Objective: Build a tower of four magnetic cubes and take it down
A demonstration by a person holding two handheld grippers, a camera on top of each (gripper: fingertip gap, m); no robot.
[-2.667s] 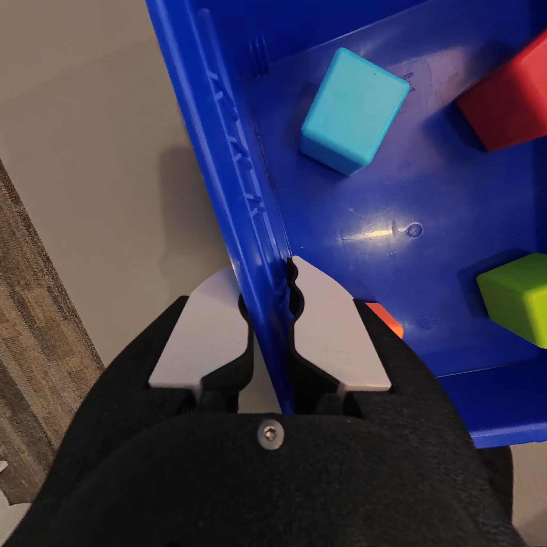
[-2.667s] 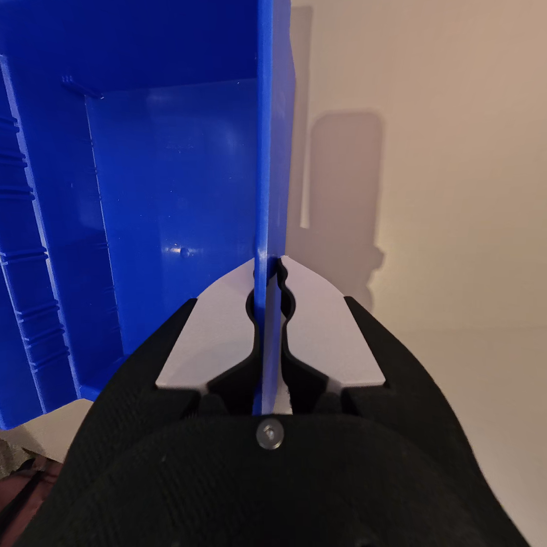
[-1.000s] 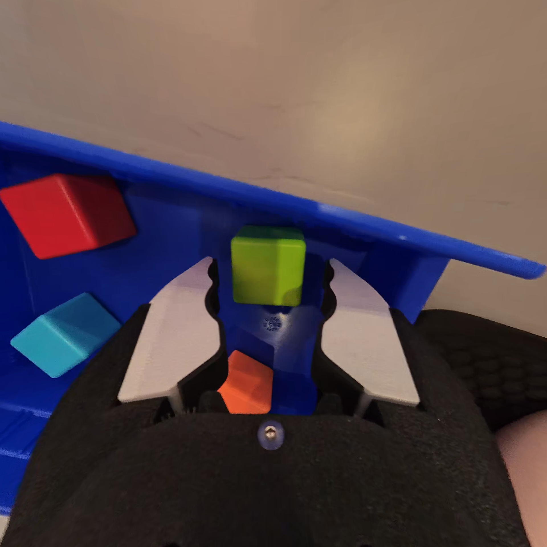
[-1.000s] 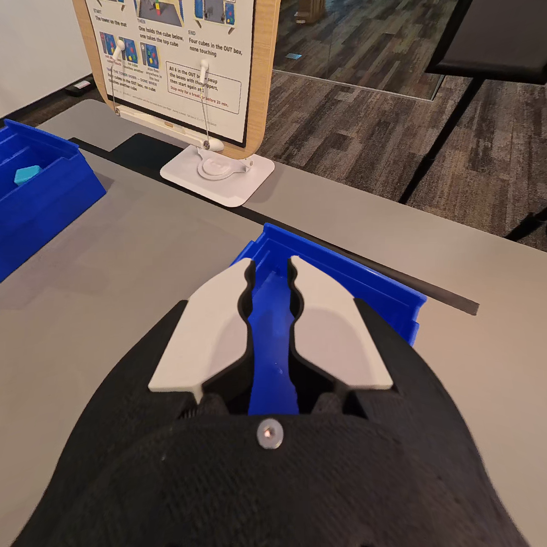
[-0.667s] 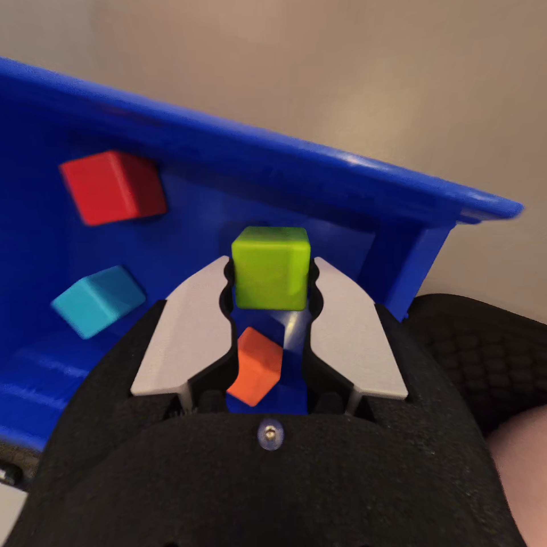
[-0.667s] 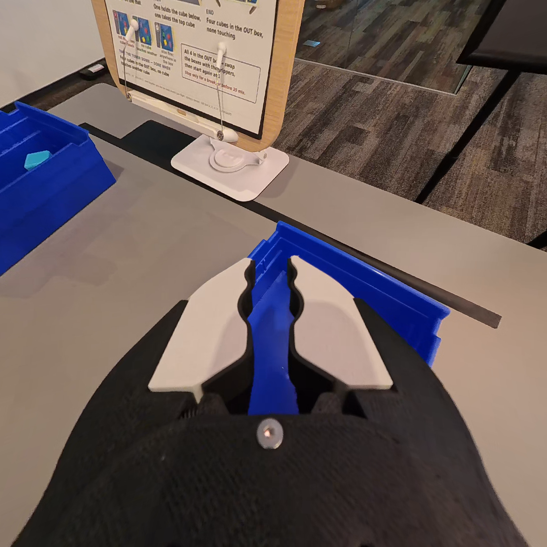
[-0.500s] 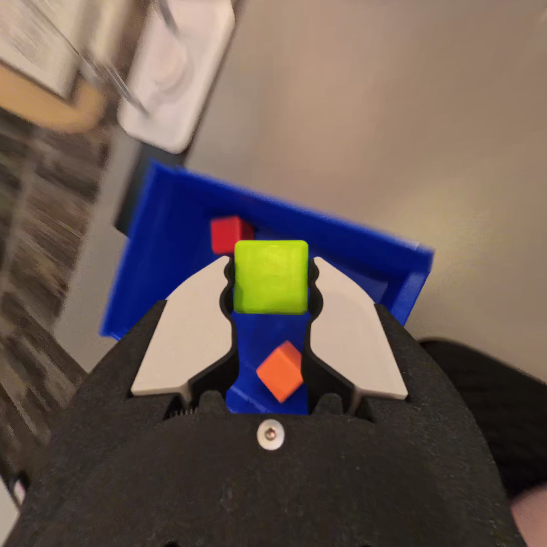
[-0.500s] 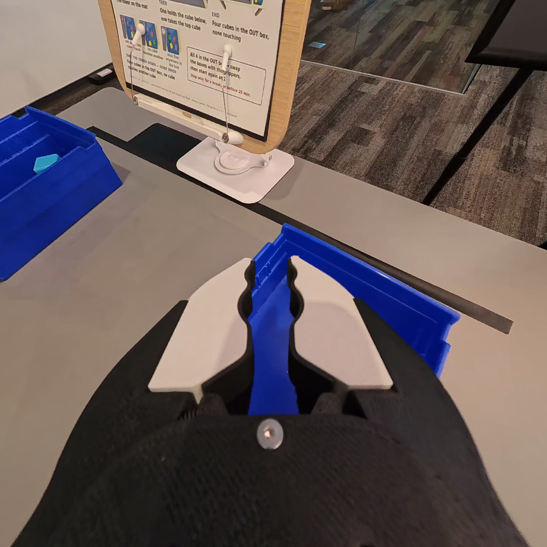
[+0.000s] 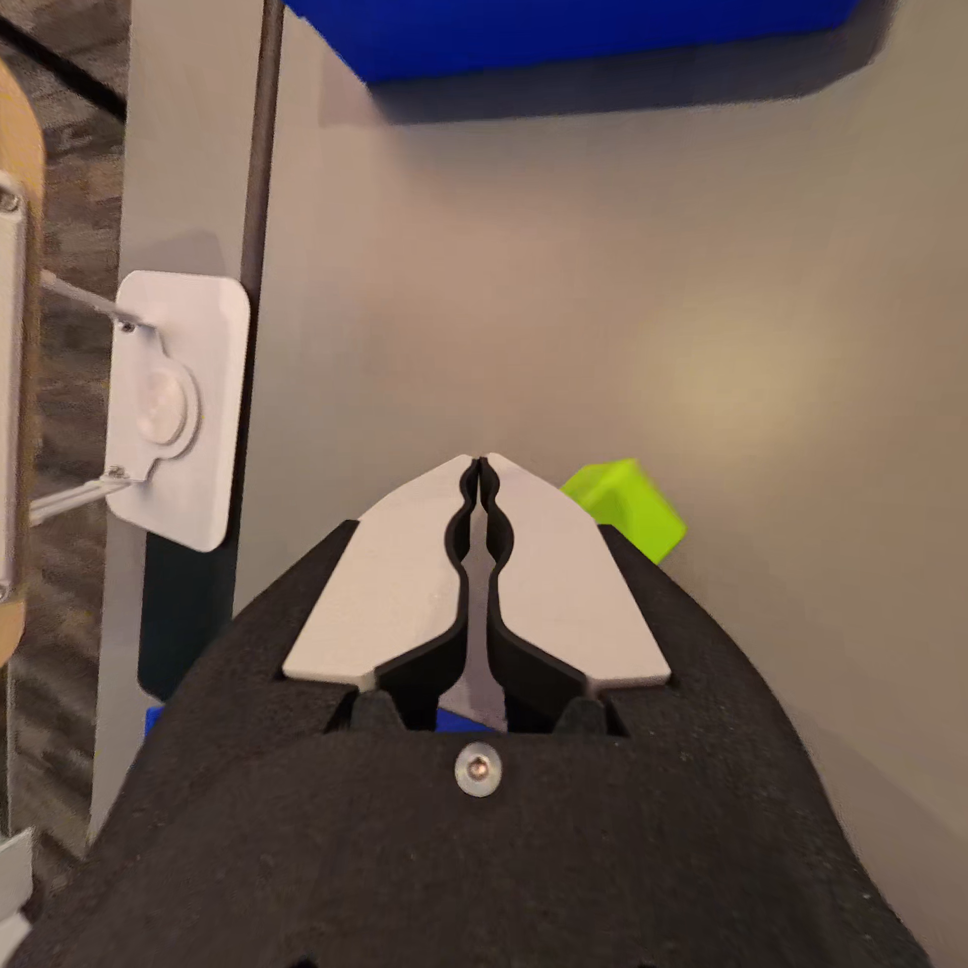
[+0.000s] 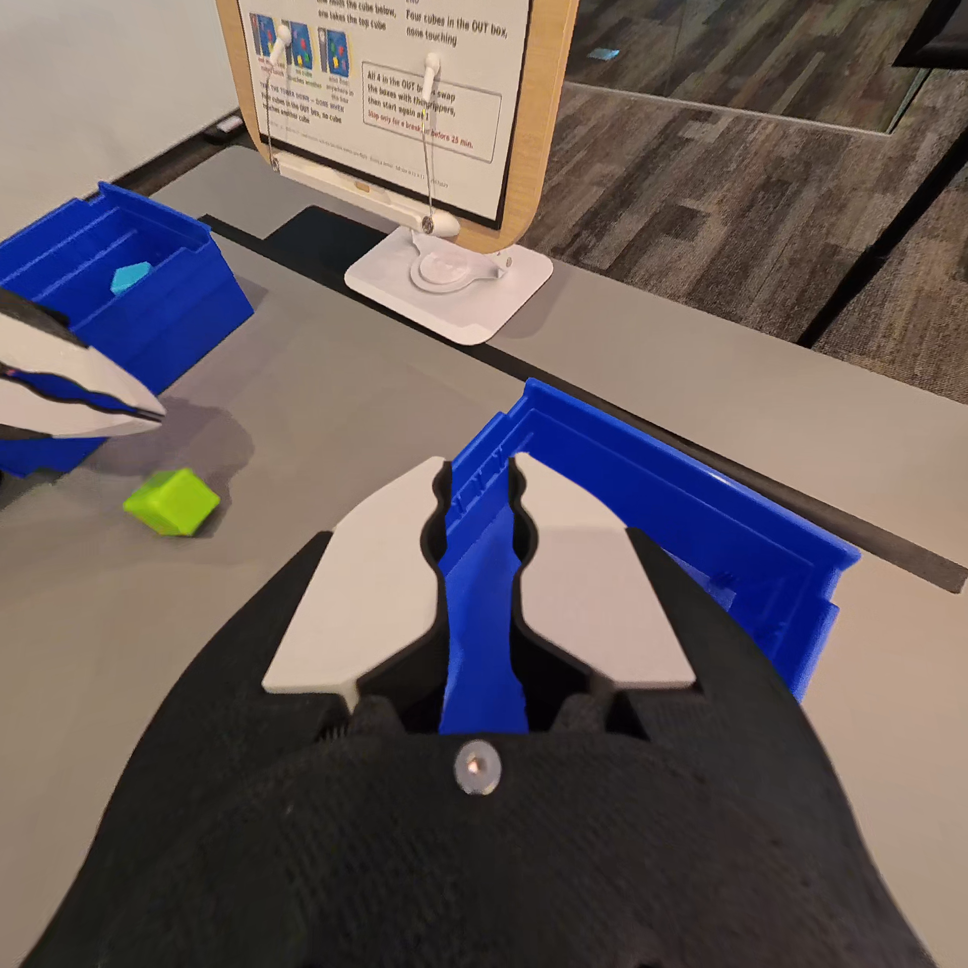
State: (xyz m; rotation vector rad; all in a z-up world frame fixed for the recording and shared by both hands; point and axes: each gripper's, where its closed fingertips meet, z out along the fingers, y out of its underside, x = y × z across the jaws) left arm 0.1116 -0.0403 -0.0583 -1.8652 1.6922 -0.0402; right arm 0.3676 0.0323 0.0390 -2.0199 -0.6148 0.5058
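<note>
Lying loose on the table [image 10: 366, 419], green cube [image 10: 172, 503]; left hand-held gripper [image 9: 480, 461] seemingly closed empty, right hand-held gripper [image 10: 479, 463] narrowly parted.

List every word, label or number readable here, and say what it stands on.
Wood-framed sign board on a white stand: black and red printed lines beside small picture panels; legible, but I do not transcribe writing.
Nearer blue plastic bin: moulded marks on its wall, too small to read.
Lime-green cube, light-blue cube: no writing.

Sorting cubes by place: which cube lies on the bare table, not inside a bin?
The green cube: it rests on the grey table, while the cyan cube sits inside the far blue bin.
</note>
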